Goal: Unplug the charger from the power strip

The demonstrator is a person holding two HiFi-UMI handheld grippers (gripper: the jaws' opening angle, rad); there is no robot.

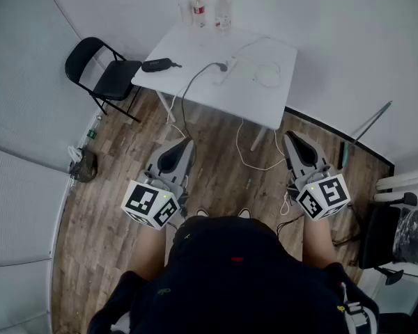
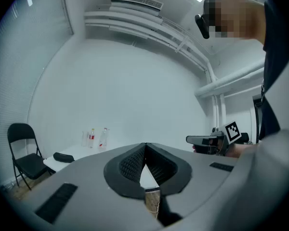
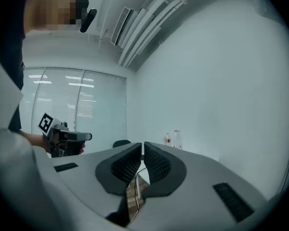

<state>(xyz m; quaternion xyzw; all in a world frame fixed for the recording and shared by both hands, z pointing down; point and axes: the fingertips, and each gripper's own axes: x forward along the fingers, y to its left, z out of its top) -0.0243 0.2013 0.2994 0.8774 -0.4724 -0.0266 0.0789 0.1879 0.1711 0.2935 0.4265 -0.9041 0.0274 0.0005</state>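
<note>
Though apart, folding chair (image 1: 101,72) beside table (image 1: 265,96)

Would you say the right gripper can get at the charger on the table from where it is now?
Probably not yet: the right gripper is held near the person's body, while the charger lies on the table well ahead. Nothing blocks the way; stepping closer should do.
</note>
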